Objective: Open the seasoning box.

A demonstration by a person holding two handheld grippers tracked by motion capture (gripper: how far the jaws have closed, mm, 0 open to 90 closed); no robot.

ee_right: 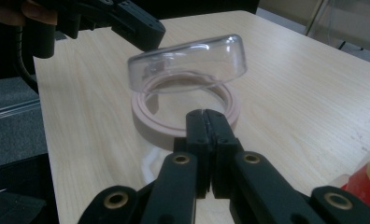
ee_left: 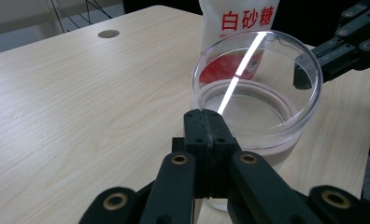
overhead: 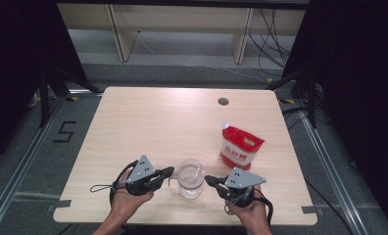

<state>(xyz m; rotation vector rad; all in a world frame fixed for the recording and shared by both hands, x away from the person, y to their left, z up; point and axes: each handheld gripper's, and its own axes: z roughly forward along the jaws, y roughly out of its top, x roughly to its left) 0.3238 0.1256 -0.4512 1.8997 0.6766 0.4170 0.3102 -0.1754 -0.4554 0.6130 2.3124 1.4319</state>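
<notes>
Both pairs of jaws are pressed together with nothing between them. The left gripper point(overhead: 168, 172) points its closed tips at the near-left side of a clear jar point(overhead: 190, 178), and in the left gripper view those tips point(ee_left: 212, 122) sit right against the jar's rim point(ee_left: 258, 84); whether they actually touch the plastic I cannot tell. The right gripper point(overhead: 207, 179) faces the jar from the other side, its closed tips just beside the wall; in the right gripper view they point(ee_right: 206, 122) meet the pinkish ring point(ee_right: 183, 116) around the jar's mouth, above which a clear lid or upper section point(ee_right: 188, 63) looks tilted, lifted on one side.

The jar stands on the table point(overhead: 148, 122) near its front edge, a little right of the middle. Behind it and to the right, well apart, a red and white sugar bag point(overhead: 239, 146) stands upright.

The risk, as I judge it, lies in two closed tips flanking a light, empty, slick container. A push from either side that the other does not match could slide it toward the front edge or tip it. If the clear top is only resting loosely, a nudge might knock it off. A wide sweep by the right gripper could also topple the sugar bag.
</notes>
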